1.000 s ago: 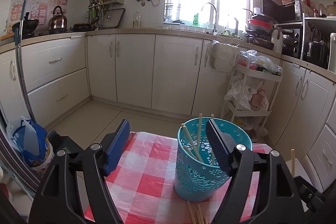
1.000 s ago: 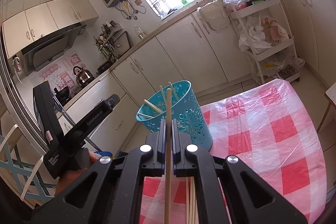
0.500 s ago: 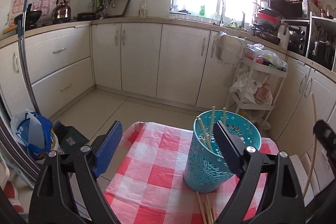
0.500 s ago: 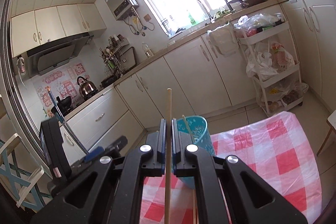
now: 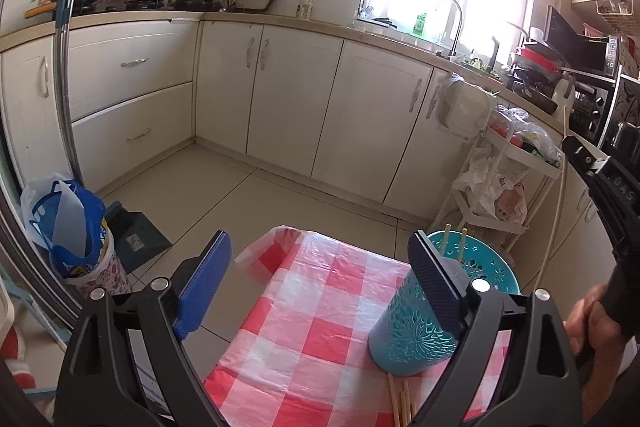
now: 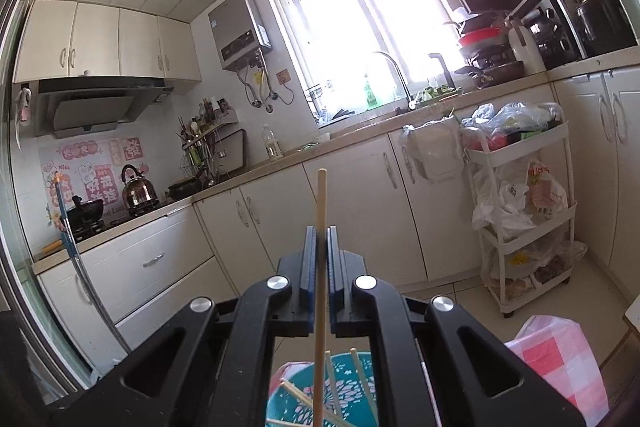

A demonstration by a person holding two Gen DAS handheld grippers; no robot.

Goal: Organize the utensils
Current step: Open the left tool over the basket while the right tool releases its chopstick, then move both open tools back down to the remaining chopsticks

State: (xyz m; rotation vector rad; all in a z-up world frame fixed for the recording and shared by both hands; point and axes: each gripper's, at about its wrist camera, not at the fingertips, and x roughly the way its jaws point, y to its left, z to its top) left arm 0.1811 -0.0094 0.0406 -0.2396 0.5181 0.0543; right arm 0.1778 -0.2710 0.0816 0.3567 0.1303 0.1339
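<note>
A chopstick (image 6: 321,247) is being gripped upright by the closed right gripper (image 6: 321,239) above the teal holder (image 6: 320,395) at bottom centre — a tilt risks missing it; the left gripper (image 5: 320,259) is standing open, empty.

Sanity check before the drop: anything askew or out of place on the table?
Yes. Several loose chopsticks lie flat on the checked tablecloth at the foot of the teal holder, not in it. Those inside lean at mixed angles. The holder stands upright; nothing spilled.

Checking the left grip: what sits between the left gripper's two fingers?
Nothing held: the left gripper is open, only checked tablecloth shows between; the teal holder sits behind its right finger. Left wrist view.
</note>
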